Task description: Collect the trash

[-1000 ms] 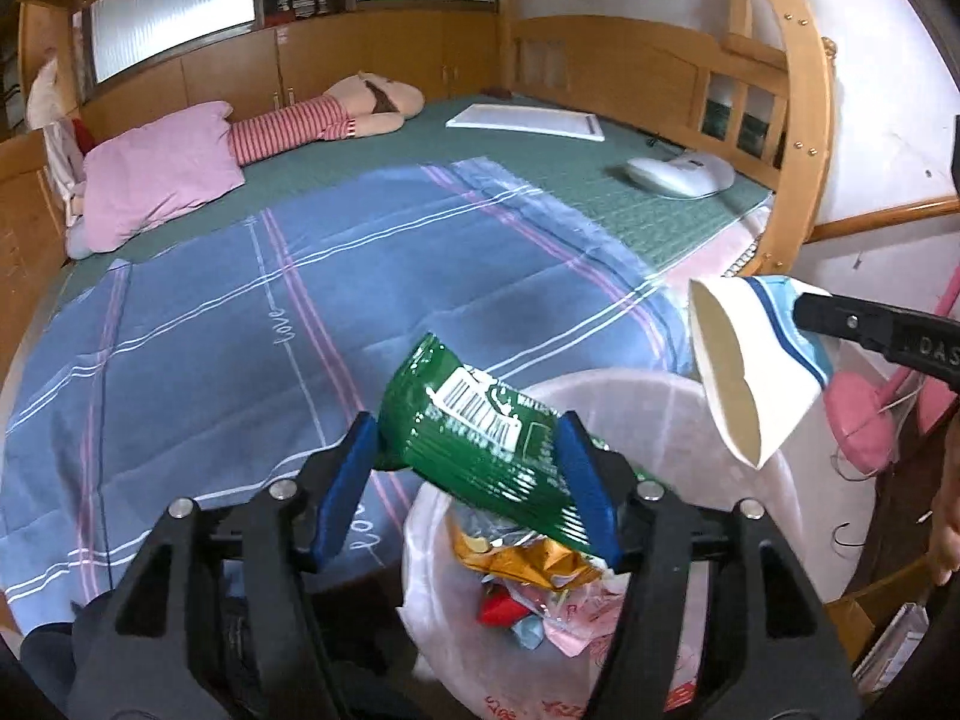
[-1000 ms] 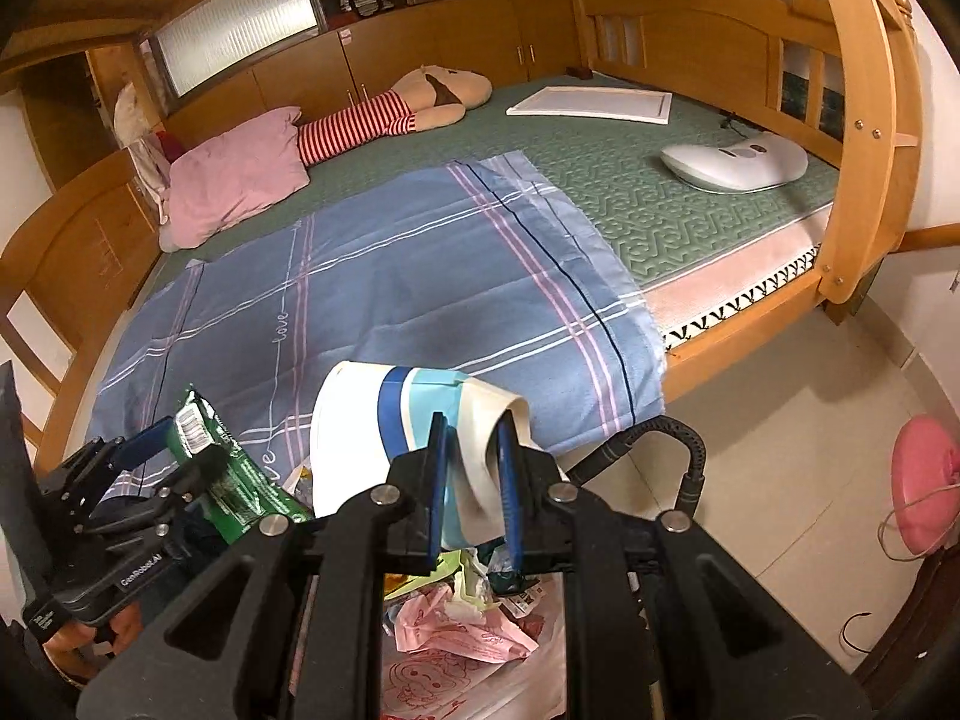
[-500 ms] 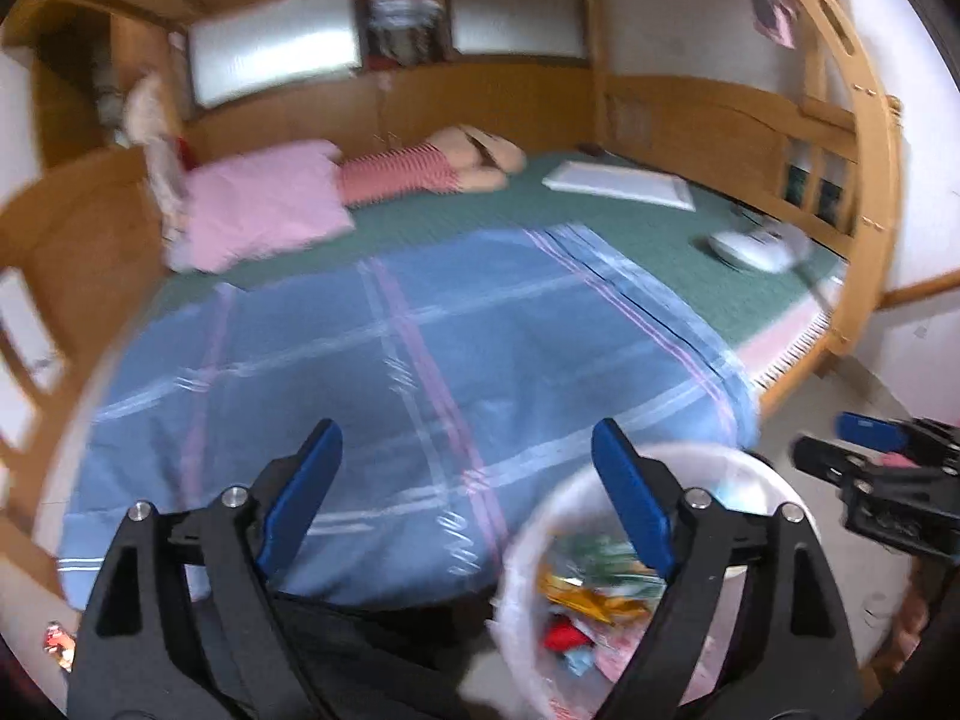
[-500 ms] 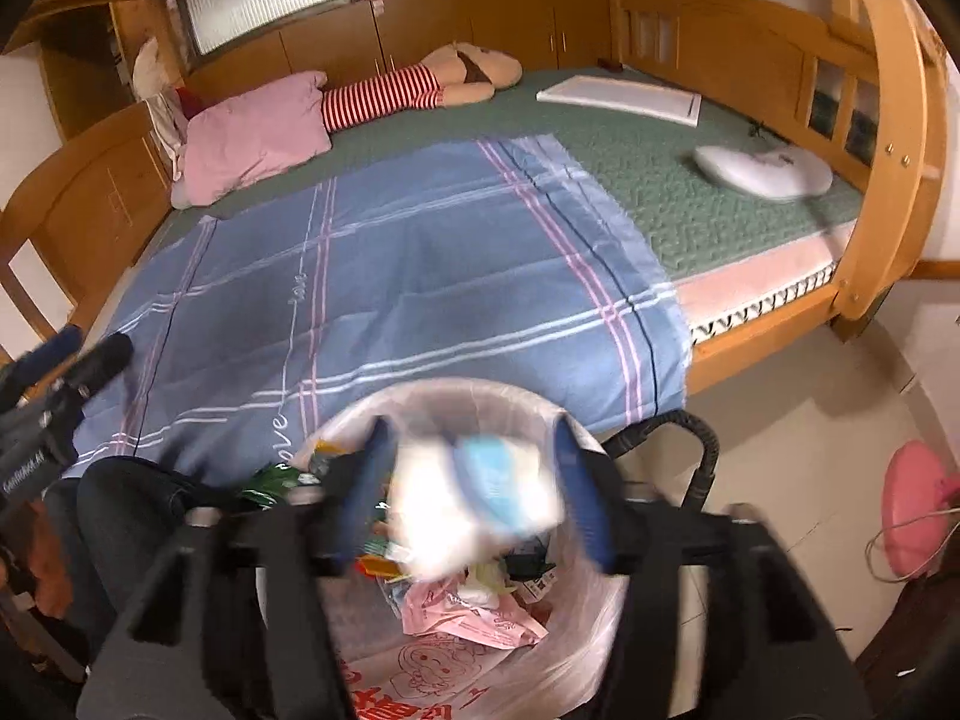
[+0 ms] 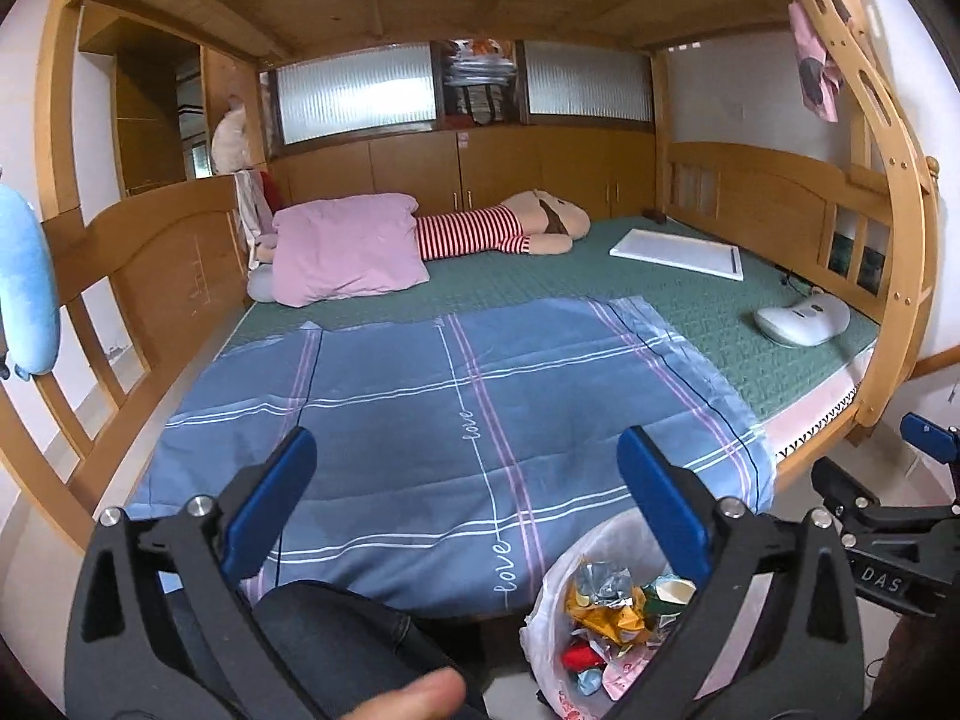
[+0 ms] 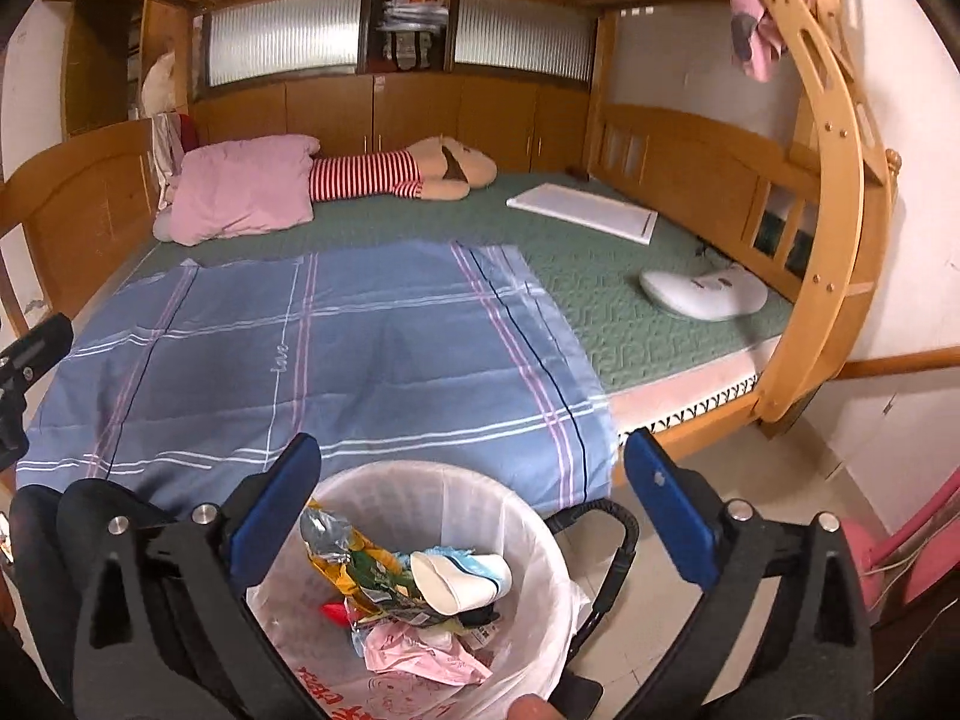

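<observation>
A white bag-lined trash bin [image 6: 540, 540] stands on the floor by the bed and holds wrappers and a white-and-blue paper cup [image 6: 459, 579]. A green snack bag [image 6: 375, 573] lies among the wrappers. My right gripper [image 6: 471, 492] is open and empty just above the bin. My left gripper [image 5: 465, 483] is open and empty, to the left of the bin [image 5: 558, 576], over the blue blanket [image 5: 456, 420]. The right gripper's body [image 5: 870, 516] shows at the right of the left wrist view.
The wooden bunk bed holds a pink pillow [image 5: 348, 255], a striped plush doll [image 5: 498, 231], a white board [image 5: 678, 252] and a white device [image 5: 801, 318]. A curved wooden ladder rail [image 6: 822, 210] stands at the right. My dark-clothed knees [image 5: 336, 642] are below.
Both grippers opened. The green snack bag left the left gripper and the paper cup left the right gripper; both now lie in the bin. Both grippers have pulled back and tilted up.
</observation>
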### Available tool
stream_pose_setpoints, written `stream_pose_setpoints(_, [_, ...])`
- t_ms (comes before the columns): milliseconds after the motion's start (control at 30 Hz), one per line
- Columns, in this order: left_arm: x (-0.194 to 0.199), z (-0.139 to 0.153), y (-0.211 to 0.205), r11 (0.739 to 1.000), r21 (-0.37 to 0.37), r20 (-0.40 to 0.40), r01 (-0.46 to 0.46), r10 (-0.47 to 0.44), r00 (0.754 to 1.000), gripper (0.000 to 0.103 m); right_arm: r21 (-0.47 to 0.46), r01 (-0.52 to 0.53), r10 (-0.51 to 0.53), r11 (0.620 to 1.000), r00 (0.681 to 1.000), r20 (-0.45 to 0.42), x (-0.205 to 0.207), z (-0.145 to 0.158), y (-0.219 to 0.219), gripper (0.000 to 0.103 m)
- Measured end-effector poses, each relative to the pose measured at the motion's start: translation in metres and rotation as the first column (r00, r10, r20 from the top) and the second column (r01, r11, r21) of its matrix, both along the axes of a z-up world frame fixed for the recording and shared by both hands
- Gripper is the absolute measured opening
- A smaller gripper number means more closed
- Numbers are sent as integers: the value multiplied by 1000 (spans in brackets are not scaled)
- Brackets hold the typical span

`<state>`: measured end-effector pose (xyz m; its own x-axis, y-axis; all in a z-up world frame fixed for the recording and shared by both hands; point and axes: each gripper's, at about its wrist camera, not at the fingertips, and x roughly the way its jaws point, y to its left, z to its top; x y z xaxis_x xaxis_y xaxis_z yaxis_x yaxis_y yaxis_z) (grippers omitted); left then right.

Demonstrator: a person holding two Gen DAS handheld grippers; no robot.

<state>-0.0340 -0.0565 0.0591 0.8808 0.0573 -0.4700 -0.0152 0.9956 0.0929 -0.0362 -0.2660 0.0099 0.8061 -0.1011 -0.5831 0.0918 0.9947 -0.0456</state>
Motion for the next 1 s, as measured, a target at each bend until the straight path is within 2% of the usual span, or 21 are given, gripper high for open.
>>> stream_pose_setpoints(133, [-1,1,3,1000,-17,-9,8,-8,1000,100,18,1,-1,1000,1000,7,-3,2,-2,99])
stream_pose_setpoints(1000, [-1,-4,2,1000,-11,-31,20,-20,999,100,54,-15,15,998,1000,10,-1,3,-2,99])
